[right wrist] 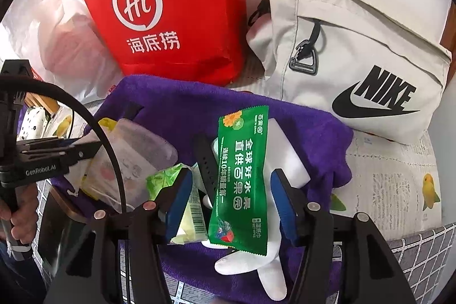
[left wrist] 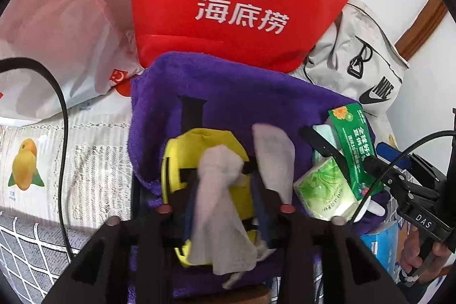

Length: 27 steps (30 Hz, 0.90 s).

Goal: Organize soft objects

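Observation:
A purple towel [left wrist: 228, 81] [right wrist: 176, 99] lies spread under a pile of small things. My left gripper [left wrist: 222, 178] hangs over a yellow pouch [left wrist: 176, 158] with a black strap. A soft white cloth [left wrist: 219, 204] lies loosely between its blue pads, and the jaws stand open. In the right wrist view my right gripper [right wrist: 232, 174] is open around a green wet-wipe sachet [right wrist: 242, 178], with its pads clear of the sachet. The sachet rests on a white sock [right wrist: 250, 269] and a white block [right wrist: 287, 150]. A green tissue pack [right wrist: 168, 178] [left wrist: 322, 190] and a black strap [right wrist: 206, 161] lie beside it.
A red bag [left wrist: 228, 4] [right wrist: 176, 19] stands behind the towel, with a beige Nike bag [right wrist: 356, 61] to its right and a white plastic bag [left wrist: 57, 33] to its left. A translucent pack [right wrist: 136, 155] lies by the left gripper [right wrist: 71, 150]. A blue tissue pack [left wrist: 382, 244] is near the right gripper [left wrist: 399, 178].

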Motion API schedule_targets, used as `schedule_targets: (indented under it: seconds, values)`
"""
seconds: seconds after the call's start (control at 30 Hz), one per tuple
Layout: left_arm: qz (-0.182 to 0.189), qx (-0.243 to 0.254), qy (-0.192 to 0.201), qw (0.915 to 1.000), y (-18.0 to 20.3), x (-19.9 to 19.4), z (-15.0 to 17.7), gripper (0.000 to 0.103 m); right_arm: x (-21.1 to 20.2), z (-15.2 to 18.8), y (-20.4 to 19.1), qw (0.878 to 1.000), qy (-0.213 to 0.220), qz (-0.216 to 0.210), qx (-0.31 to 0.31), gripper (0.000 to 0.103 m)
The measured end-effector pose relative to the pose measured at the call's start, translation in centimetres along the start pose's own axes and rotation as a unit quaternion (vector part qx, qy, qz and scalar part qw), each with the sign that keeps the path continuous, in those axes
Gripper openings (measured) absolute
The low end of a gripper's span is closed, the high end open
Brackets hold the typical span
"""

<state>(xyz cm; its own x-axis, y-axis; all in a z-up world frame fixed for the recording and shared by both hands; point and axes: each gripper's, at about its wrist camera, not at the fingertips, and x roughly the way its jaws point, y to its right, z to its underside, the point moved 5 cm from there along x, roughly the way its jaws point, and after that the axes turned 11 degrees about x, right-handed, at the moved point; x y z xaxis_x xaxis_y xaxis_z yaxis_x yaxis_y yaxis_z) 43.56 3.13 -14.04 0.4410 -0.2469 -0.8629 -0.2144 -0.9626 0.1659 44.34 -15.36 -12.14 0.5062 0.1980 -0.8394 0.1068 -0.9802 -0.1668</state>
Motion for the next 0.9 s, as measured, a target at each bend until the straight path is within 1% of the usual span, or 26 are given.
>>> schedule_targets:
  seconds: [0.03, 0.1, 0.17, 0.2, 0.23, 0.27, 0.3, 0.37, 0.43, 0.5, 0.57, 0.63, 0.7, 0.8, 0.9]
  values:
    - [-0.006, 0.004, 0.0, 1.0, 0.2, -0.1, 0.0, 0.053, -0.1, 0.0, 0.0, 1.0, -0.001, -0.004, 0.002, 0.057]
    - [-0.019, 0.007, 0.004, 0.9998, 0.4, -0.6, -0.1, 0.067, -0.4, 0.0, -0.1, 1.0, -0.002, -0.007, 0.004, 0.057]
    - [-0.026, 0.015, 0.007, 0.9995, 0.9, -1.5, -0.2, 0.068, -0.9, -0.1, -0.3, 1.0, 0.001, 0.001, 0.003, 0.057]
    - [-0.028, 0.018, 0.006, 0.9994, 1.1, -1.9, -0.2, 0.071, -1.4, -0.1, -0.5, 1.0, 0.005, 0.005, 0.002, 0.057]
    - [-0.031, 0.018, 0.008, 0.9993, 1.3, -2.5, -0.1, 0.076, -2.1, -0.1, -0.8, 1.0, 0.013, 0.007, 0.0, 0.059]
    - [-0.035, 0.016, 0.015, 0.9992, 1.5, -3.3, 0.0, 0.078, -2.7, 0.1, -1.0, 1.0, 0.017, 0.007, -0.001, 0.066]
    - [-0.037, 0.015, 0.022, 0.999, 1.6, -3.9, 0.2, 0.083, -3.3, 0.4, -1.2, 1.0, 0.021, 0.008, -0.002, 0.073]
    - [-0.043, 0.015, 0.025, 0.9986, 2.0, -5.1, 0.8, 0.084, -4.8, 1.2, -1.6, 0.999, 0.031, 0.016, -0.002, 0.078]
    - [-0.047, 0.017, 0.021, 0.9985, 2.7, -6.5, 1.9, 0.084, -6.1, 2.1, -1.9, 0.999, 0.035, 0.022, -0.004, 0.079]
    - [-0.047, 0.025, 0.023, 0.9983, 3.5, -7.9, 3.0, 0.085, -7.7, 3.3, -2.4, 0.999, 0.04, 0.019, 0.005, 0.083]
    - [-0.056, 0.033, 0.032, 0.9974, 4.2, -9.8, 4.7, 0.086, -9.5, 4.7, -2.7, 0.999, 0.046, 0.011, 0.024, 0.088]
    - [-0.068, 0.035, 0.045, 0.996, 4.9, -11.9, 6.6, 0.092, -11.3, 5.9, -3.0, 0.998, 0.055, -0.003, 0.04, 0.089]
    - [-0.069, 0.04, 0.062, 0.9949, 5.9, -14.0, 8.5, 0.094, -13.1, 7.7, -3.5, 0.997, 0.056, -0.014, 0.049, 0.095]
    - [-0.072, 0.039, 0.086, 0.9929, 7.0, -16.7, 11.2, 0.1, -15.6, 10.5, -4.4, 0.997, 0.06, -0.008, 0.043, 0.1]
    - [-0.086, 0.047, 0.097, 0.9904, 8.3, -18.6, 14.0, 0.1, -18.0, 13.3, -5.2, 0.997, 0.068, 0.0, 0.038, 0.102]
